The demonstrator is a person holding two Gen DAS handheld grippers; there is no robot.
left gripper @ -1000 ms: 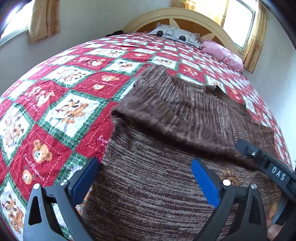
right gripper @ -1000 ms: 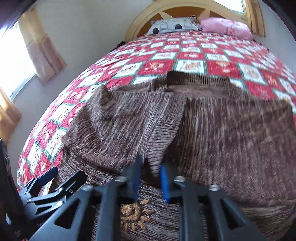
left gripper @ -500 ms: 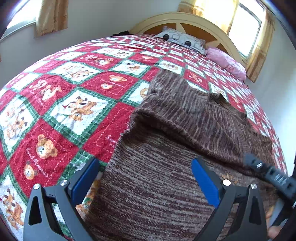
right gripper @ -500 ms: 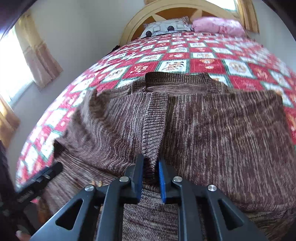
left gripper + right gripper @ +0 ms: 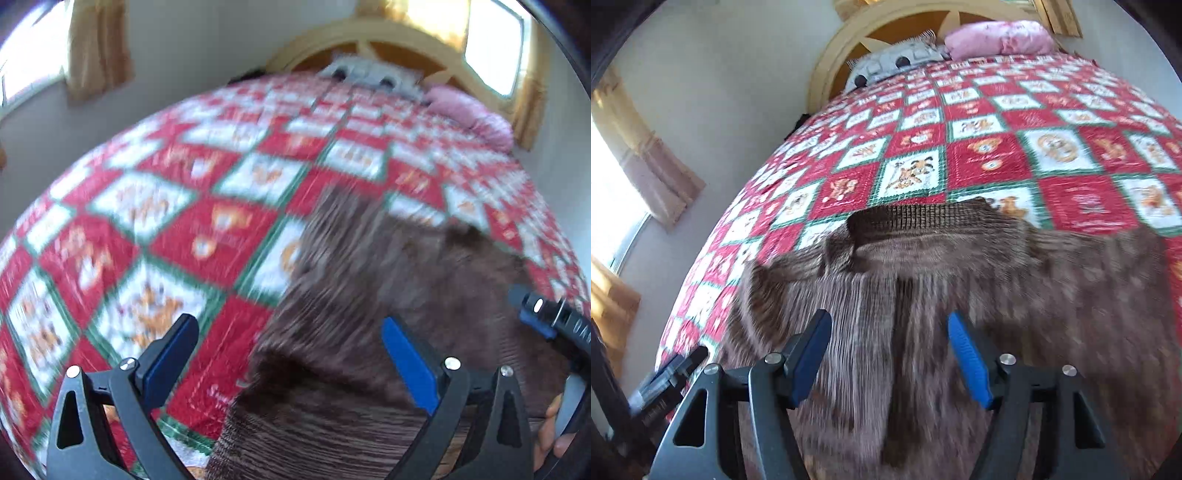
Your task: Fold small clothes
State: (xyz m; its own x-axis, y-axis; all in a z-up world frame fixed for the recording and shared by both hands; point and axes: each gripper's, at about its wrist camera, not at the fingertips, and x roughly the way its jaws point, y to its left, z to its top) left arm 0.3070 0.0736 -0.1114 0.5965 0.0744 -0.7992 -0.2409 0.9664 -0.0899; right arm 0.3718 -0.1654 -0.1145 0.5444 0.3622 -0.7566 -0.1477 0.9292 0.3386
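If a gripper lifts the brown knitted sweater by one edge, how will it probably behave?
The brown knitted sweater will probably hang limp: its folded sleeve already drapes softly. The ribbed knit looks rough, so it should not slip from the pads. It may drag on the quilt and unfold.

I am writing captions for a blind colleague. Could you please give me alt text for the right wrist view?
A brown knitted sweater lies spread on a bed with a red, white and green patchwork quilt. The right gripper hangs just above it, its blue-padded jaws opening with a folded sleeve lying between them, not pinched. Two pillows rest at the wooden headboard.
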